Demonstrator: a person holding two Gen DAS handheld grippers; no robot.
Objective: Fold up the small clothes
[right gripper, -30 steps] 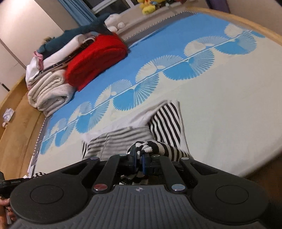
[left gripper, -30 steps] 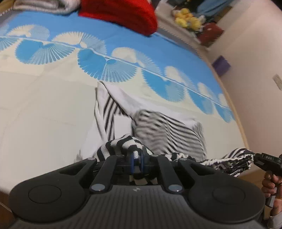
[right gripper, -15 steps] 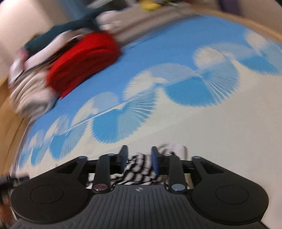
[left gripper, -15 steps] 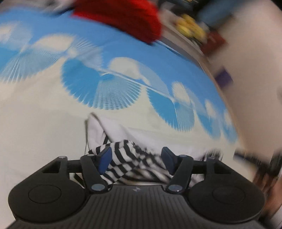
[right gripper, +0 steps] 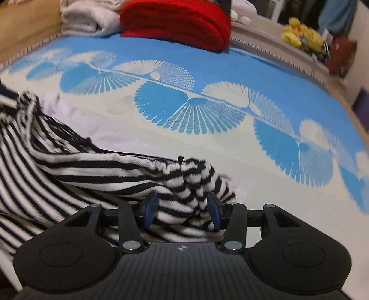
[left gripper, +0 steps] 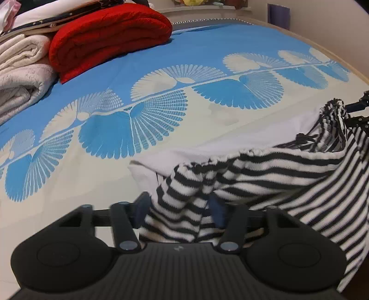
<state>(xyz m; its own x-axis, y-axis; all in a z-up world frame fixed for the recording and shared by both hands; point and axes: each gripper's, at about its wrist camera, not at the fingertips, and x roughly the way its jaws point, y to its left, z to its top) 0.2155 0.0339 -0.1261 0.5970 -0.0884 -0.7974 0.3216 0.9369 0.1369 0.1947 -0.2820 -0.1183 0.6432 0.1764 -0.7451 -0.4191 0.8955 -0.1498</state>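
A black-and-white striped garment (left gripper: 265,170) lies bunched on the bed, over its plain white part (left gripper: 230,147). My left gripper (left gripper: 178,208) is open, with a striped fold lying loose between its blue pads (left gripper: 140,207). My right gripper (right gripper: 182,207) is open too, its pads (right gripper: 150,206) on either side of the garment's (right gripper: 92,170) other bunched end. In the left wrist view the right gripper (left gripper: 359,108) shows at the far right edge, beside the cloth.
The bed cover (left gripper: 161,110) is cream with blue fan patterns. A folded red blanket (left gripper: 108,39) and folded white towels (left gripper: 20,69) sit at the back. Yellow plush toys (right gripper: 302,34) stand on a ledge behind the bed. The wooden bed edge (right gripper: 27,20) runs around it.
Both grippers were shut on the striped garment a second ago; they have opened and swung forward over the bed. The cloth now lies loose between the open fingers.
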